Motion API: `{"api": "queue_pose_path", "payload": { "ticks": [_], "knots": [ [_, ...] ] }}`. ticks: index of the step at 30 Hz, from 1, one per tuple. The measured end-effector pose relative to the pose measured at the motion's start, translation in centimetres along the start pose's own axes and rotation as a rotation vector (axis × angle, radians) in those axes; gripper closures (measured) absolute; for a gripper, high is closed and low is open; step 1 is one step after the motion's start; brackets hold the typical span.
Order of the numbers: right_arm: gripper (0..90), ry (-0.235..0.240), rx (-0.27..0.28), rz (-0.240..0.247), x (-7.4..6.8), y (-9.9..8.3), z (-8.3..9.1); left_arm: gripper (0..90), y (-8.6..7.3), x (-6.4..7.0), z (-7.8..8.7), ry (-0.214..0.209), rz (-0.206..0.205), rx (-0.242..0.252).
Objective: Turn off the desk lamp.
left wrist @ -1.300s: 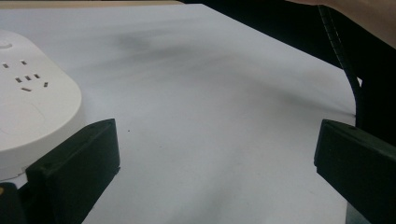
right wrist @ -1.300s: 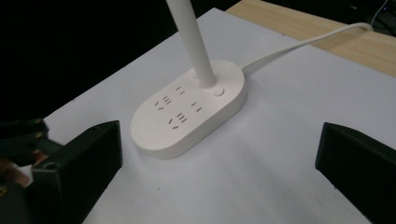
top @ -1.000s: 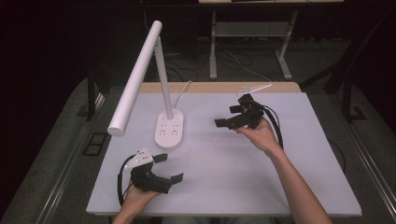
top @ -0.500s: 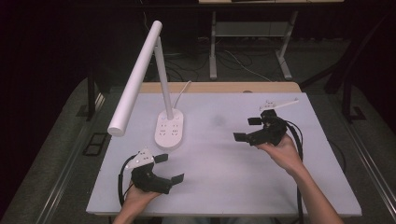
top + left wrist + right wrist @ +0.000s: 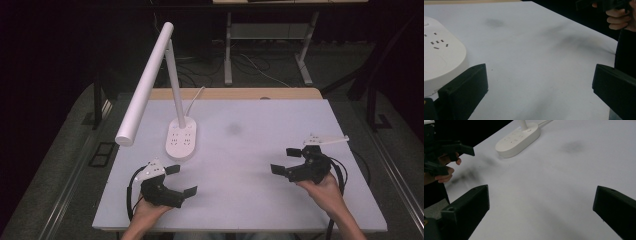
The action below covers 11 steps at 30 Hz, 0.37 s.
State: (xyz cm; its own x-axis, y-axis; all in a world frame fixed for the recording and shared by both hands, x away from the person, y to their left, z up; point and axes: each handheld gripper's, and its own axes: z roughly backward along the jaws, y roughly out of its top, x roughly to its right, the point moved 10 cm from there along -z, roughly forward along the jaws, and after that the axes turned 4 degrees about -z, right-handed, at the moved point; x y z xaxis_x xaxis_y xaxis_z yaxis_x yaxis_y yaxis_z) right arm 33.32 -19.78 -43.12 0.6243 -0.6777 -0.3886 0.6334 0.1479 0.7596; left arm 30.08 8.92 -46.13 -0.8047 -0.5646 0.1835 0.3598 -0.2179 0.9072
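Hovering low over the white table [image 5: 250,145], left gripper [image 5: 179,181] and right gripper [image 5: 287,161] both spread wide, grasping nothing, likely idle between steps. Standing at the rear left, desk lamp [image 5: 181,139], untouched, well apart from the right gripper.

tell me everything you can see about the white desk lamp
The desk lamp is all white and looks like smooth plastic. Its oval base lies flat on the white table, left of centre, and carries small socket slots and buttons on top. A thin stem rises from the base's far end to a long tubular head that slants down toward the near left, ending above the table's left edge. A white cord runs off behind it. Whether it is lit cannot be told. Neither pair of tongs touches it.
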Motion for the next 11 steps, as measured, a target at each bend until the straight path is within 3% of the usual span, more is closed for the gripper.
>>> {"api": "queue_pose_path", "payload": {
  "ticks": [11],
  "knots": [
    [0.6,-0.029,0.012,-0.037,0.6,-4.2,1.1,0.0,0.0,-0.1,-0.1,0.000,0.000,0.000]
  ]
}}
